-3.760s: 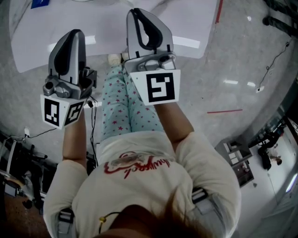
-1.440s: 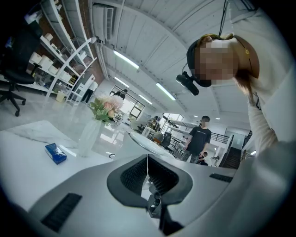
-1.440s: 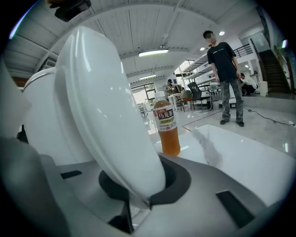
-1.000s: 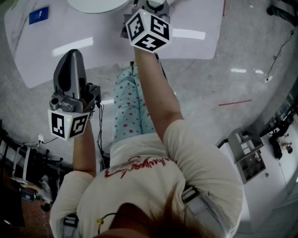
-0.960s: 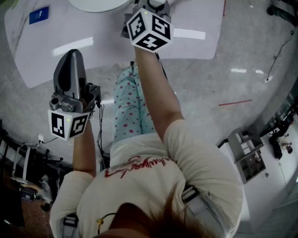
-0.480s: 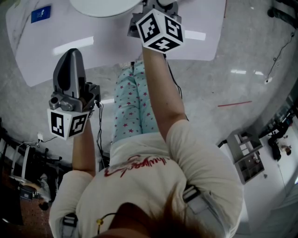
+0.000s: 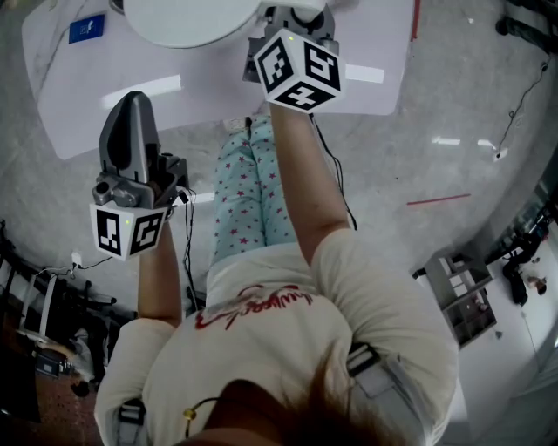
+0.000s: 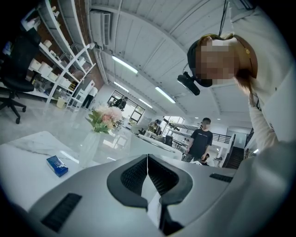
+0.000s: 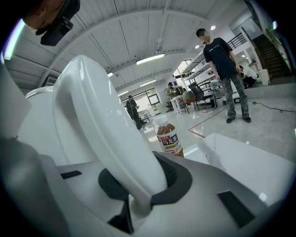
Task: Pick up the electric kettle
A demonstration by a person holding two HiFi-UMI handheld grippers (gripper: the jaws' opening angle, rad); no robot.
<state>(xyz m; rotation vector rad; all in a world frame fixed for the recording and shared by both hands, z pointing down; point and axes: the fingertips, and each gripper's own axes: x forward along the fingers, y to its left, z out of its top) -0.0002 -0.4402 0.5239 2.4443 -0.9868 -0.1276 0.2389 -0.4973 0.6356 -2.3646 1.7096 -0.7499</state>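
The white electric kettle [image 7: 187, 17] shows at the top edge of the head view, above the white table [image 7: 366, 52]. My right gripper [image 7: 292, 13] reaches out to it, marker cube up. In the right gripper view the kettle's curved white handle [image 9: 106, 129] runs down between the dark pads, and my right gripper [image 9: 141, 183] is shut on it, with the kettle body [image 9: 37, 125] at the left. My left gripper [image 7: 132, 100] hangs near the table's front edge, left of the kettle. The left gripper [image 8: 148, 159] is shut with nothing between its pads.
A small blue box [image 7: 85, 28] lies at the table's far left, the same blue box [image 8: 57, 165] seen beside a vase of flowers [image 8: 104, 118]. A tea bottle [image 9: 169, 139] stands behind the kettle handle. A person [image 8: 200, 141] stands far off on the glossy floor.
My right gripper has come up with the kettle, which now fills more of the head view's top edge. The left gripper has barely shifted in the picture.
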